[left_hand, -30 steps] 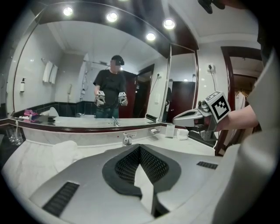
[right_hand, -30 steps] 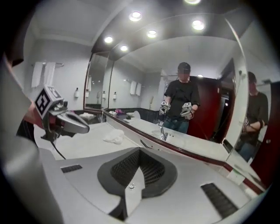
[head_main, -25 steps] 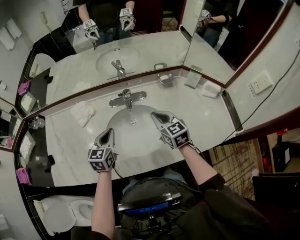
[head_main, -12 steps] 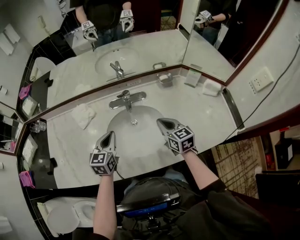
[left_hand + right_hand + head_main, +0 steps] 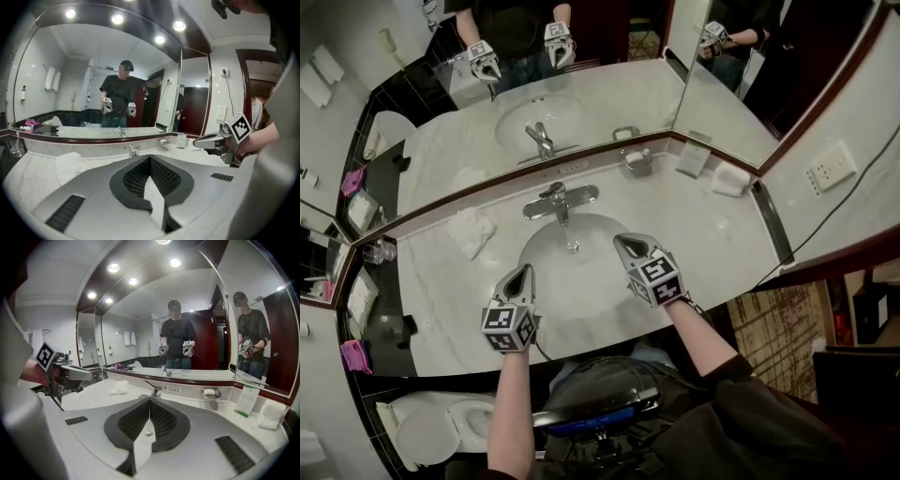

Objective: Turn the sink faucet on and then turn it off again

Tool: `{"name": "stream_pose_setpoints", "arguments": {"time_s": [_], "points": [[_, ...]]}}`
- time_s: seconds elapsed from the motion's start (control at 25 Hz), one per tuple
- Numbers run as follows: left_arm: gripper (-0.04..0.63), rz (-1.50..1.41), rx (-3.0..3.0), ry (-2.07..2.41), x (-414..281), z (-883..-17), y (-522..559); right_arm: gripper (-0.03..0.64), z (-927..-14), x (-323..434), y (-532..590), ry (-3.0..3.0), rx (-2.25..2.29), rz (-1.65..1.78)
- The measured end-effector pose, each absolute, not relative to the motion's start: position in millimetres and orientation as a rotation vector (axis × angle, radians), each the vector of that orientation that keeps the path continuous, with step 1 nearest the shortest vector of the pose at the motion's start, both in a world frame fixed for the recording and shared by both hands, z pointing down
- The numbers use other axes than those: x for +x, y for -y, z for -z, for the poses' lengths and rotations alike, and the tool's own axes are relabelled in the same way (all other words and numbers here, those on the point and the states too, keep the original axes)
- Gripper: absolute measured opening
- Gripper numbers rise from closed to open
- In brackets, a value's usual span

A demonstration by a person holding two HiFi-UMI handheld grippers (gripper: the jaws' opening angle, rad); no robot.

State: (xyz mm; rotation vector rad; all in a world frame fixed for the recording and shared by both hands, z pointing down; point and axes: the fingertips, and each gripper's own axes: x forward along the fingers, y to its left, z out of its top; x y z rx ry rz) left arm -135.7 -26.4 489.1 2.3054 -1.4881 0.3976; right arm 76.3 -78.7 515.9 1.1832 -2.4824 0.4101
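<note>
**A:** Where is the faucet?

**B:** The faucet (image 5: 560, 199) stands at the back of the sink (image 5: 536, 246), just above the middle of the head view. My two grippers hang over the front of the sink, lower in the picture and well apart from it.

**A:** Are you holding anything?

**B:** No. My left gripper (image 5: 521, 272) is closed tight with nothing in it. My right gripper (image 5: 624, 242) is closed too, and it is empty.

**A:** How will the faucet feel?

**B:** I think it is hard, shiny metal. It is fixed to the counter (image 5: 694, 220), so it won't bend or tip. It may be slippery. The little lever (image 5: 551, 190) on top is the part that moves. I would take it at its free end, or just push there with my closed tips, so I don't slide off.
</note>
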Motion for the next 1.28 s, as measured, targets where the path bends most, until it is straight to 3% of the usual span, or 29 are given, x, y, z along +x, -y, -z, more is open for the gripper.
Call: {"name": "stream_pose_setpoints", "arguments": {"time_s": [0.52, 0.96, 1.28], "points": [[0.002, -0.419, 2.278, 1.476, -140.6, -507.4, 58.7, 0.196, -538.3, 0.3, 157.6, 2.389, 0.902, 0.003], [0.002, -0.400, 2.273, 1.465, -147.0, -525.0, 89.3, 0.198, -571.4, -80.6, 231.3, 2.167, 0.578, 0.551], [0.002, -0.391, 2.227, 1.463, -163.2, -546.7, 87.8, 0.198, -601.5, -109.8, 250.6, 2.089, 0.471, 0.683]]}}
